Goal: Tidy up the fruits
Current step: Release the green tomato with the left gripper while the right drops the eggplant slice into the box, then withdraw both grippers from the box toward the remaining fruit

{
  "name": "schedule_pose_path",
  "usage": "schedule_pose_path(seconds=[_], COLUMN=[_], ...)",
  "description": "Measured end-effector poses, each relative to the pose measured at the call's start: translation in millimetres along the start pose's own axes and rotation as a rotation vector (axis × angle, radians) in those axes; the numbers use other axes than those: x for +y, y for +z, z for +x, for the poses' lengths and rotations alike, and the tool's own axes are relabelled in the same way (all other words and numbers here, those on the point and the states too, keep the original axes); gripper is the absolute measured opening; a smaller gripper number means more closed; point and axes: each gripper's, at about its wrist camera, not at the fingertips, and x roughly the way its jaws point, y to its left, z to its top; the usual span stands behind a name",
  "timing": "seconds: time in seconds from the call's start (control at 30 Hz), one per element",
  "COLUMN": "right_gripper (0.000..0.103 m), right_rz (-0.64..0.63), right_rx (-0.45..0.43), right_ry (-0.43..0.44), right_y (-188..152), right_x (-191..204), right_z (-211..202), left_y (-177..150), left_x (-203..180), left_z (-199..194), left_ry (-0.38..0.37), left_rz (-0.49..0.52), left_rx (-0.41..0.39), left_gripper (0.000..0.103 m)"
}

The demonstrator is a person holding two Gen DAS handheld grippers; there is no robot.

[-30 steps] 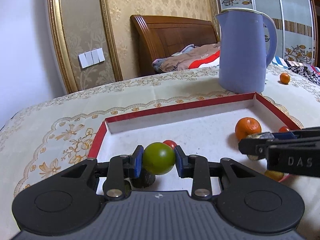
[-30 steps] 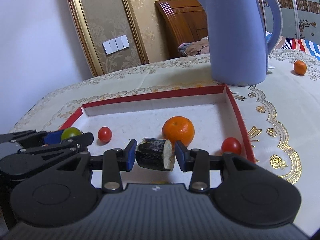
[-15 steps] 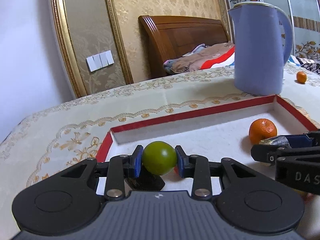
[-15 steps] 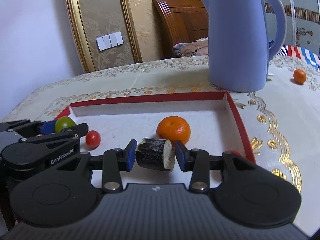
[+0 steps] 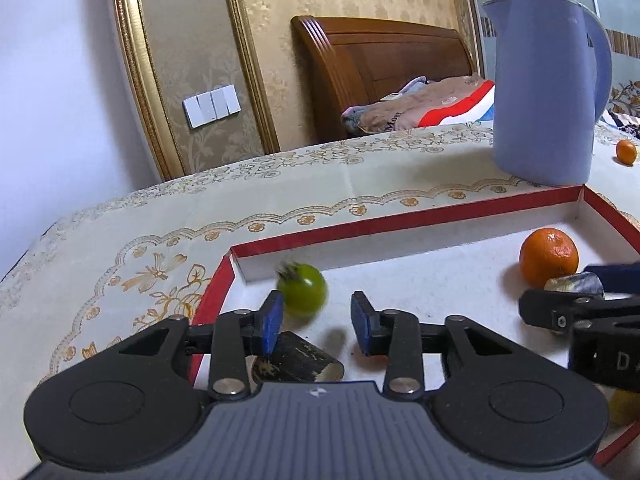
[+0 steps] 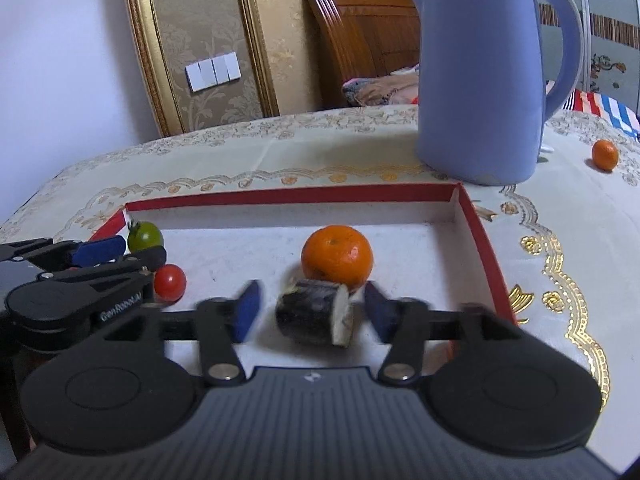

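Observation:
My left gripper (image 5: 318, 322) hangs over the near left corner of the red-rimmed white tray (image 5: 400, 222); its jaws are opening. A green tomato (image 5: 302, 289) is blurred just ahead of its left pad, free of both pads. Below the gripper lies a dark cut stalk piece (image 5: 298, 362). My right gripper (image 6: 310, 314) is opening too, and a second dark stalk piece (image 6: 314, 316) sits loose between its blue pads, touching neither. An orange mandarin (image 6: 337, 255) rests just behind it. A red cherry tomato (image 6: 170, 282) lies beside the left gripper (image 6: 116, 252).
A tall lavender kettle (image 6: 480, 76) stands on the patterned tablecloth behind the tray's far right corner. A small orange fruit (image 6: 605, 155) lies on the cloth to the kettle's right. Beyond the table are a wooden headboard (image 5: 384, 72) and bedding.
Both grippers have spread their jaws. The green tomato has left the left pads and dropped forward into the tray; the stalk piece has come free of the right pads.

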Motion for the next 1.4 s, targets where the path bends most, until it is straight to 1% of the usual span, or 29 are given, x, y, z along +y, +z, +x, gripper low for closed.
schedule_pose_path(seconds=[0.03,0.07,0.1,0.2,0.27,0.3,0.4,0.57,0.73,1.0,1.1,1.3,1.4], right_gripper=[0.085,0.088,0.088,0.091,0.097,0.098,0.103,0.103,0.103,0.103,0.103,0.103,0.103], right_rz=[-0.005,-0.008,-0.011,-0.026,-0.015,-0.009,0.019,0.064,0.089,0.099,0.115,0.152,0.147], right_rx=[-0.014,-0.029,-0.042,-0.053,-0.045,-0.043,-0.063,-0.092,-0.134,-0.189,-0.205,-0.216,-0.214], right_ry=[-0.010,-0.016,-0.020,-0.039,-0.037,-0.037,-0.043,-0.030,-0.025,-0.054,-0.045,-0.053,-0.066], right_y=[0,0,0,0,0,-1,-3,-10,-13,-18,-22,-27,-31], right_x=[1,1,2,4,2,1,-4,-12,-17,-20,-22,-29,-29], right_z=[-3,-5,-7,-8,-6,-6,-12,-22,-32,-45,-52,-60,-63], left_y=[0,0,1,2,1,1,-1,-3,-6,-20,-24,-33,-38], left_x=[1,3,5,12,13,11,9,11,12,24,29,33,37], left_z=[-1,0,0,0,-1,-2,-7,-21,-34,-50,-56,-66,-71], left_ry=[-0.006,-0.007,-0.005,-0.028,-0.027,-0.021,-0.011,-0.011,-0.001,-0.021,-0.027,-0.013,-0.024], left_rz=[-0.009,-0.022,-0.034,-0.076,-0.075,-0.066,-0.047,-0.054,-0.050,-0.085,-0.110,-0.118,-0.133], left_rx=[0.003,0.007,0.011,0.012,0.009,0.005,-0.011,-0.052,-0.093,-0.081,-0.083,-0.078,-0.069], left_gripper=[0.044,0.048,0.054,0.064,0.064,0.064,0.065,0.072,0.072,0.073,0.073,0.073,0.073])
